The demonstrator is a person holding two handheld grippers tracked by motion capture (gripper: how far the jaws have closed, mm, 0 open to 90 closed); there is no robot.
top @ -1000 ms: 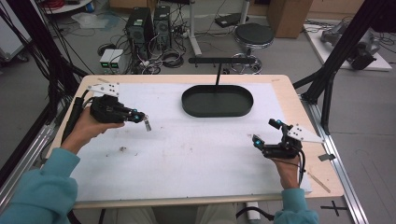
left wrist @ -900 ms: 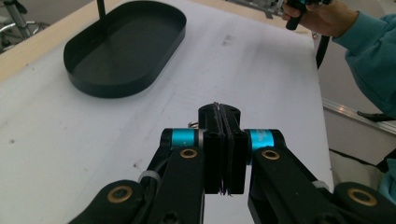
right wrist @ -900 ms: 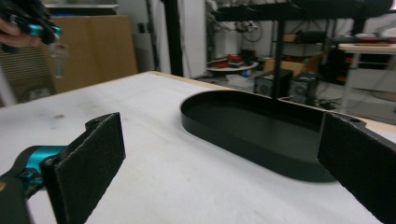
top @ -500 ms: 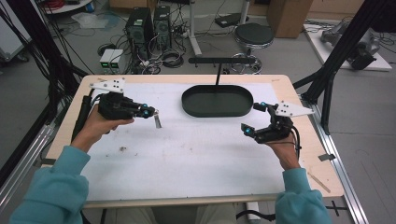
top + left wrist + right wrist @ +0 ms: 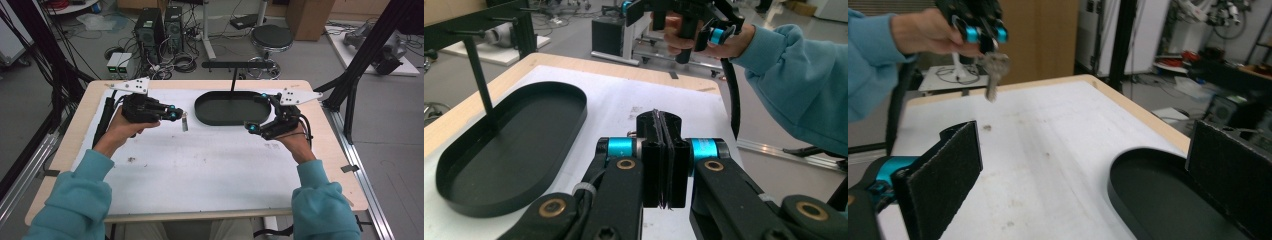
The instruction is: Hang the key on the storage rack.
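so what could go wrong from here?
The left gripper pinches the key by its top edge alone, so it dangles above the mat and could slip or swing loose. The open right gripper hangs over the black tray's rim and might knock it or its upright post.

matt black plastic tray (image 5: 227, 114), dull metal key (image 5: 993, 72), pale wooden table (image 5: 320, 150) edge.
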